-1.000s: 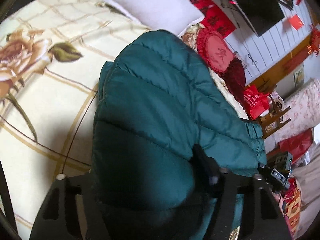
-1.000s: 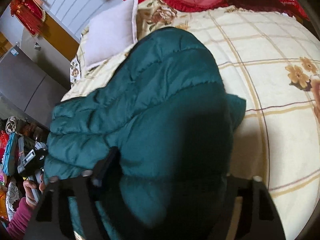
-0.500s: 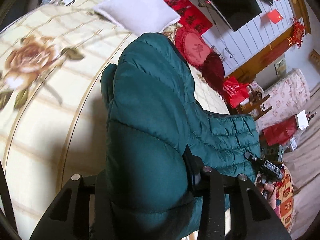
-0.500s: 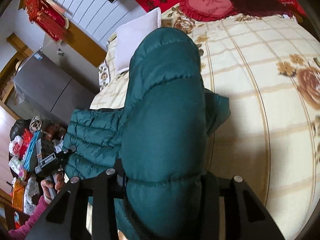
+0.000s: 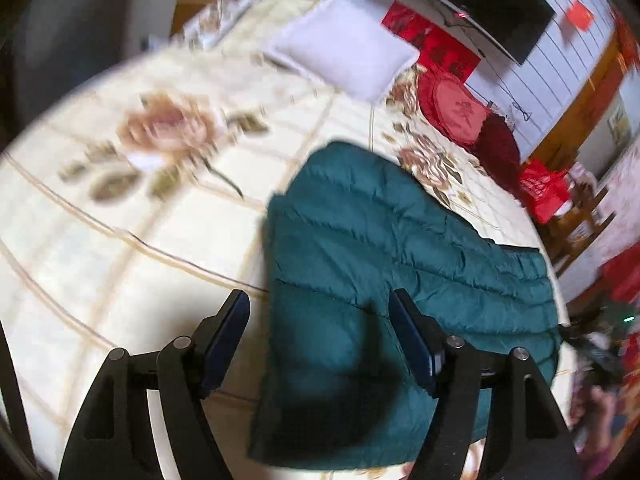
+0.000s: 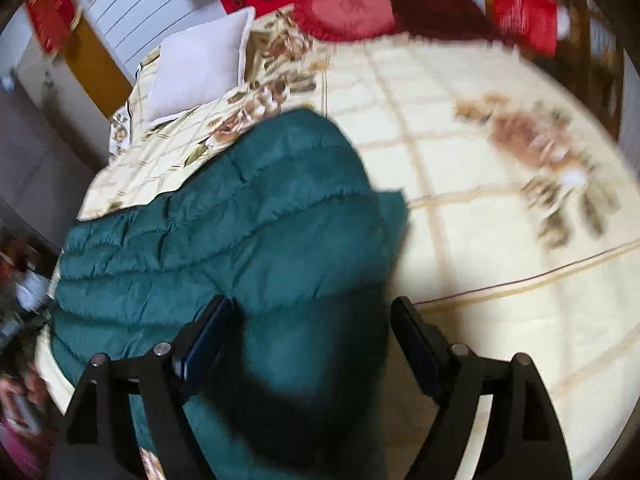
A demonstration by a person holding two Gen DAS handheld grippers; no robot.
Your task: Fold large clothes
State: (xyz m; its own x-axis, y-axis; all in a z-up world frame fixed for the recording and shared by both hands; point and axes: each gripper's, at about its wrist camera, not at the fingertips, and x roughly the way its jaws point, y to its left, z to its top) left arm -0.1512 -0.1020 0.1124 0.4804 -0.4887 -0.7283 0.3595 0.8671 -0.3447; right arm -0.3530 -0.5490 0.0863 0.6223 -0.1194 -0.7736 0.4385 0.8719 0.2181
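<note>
A dark green quilted puffer jacket lies folded on the cream floral bedspread; it also shows in the right wrist view. My left gripper is open and hovers above the jacket's near edge, holding nothing. My right gripper is open too, above the jacket's other near corner, with fabric showing between its fingers but not pinched. Both views are blurred by motion.
A white pillow lies at the bed's head, with red round cushions beside it. The pillow and cushions also show in the right wrist view. A red bag and furniture stand past the bed's far side.
Both grippers opened and let go of the jacket, then pulled back and up. The jacket dropped flat onto the bed.
</note>
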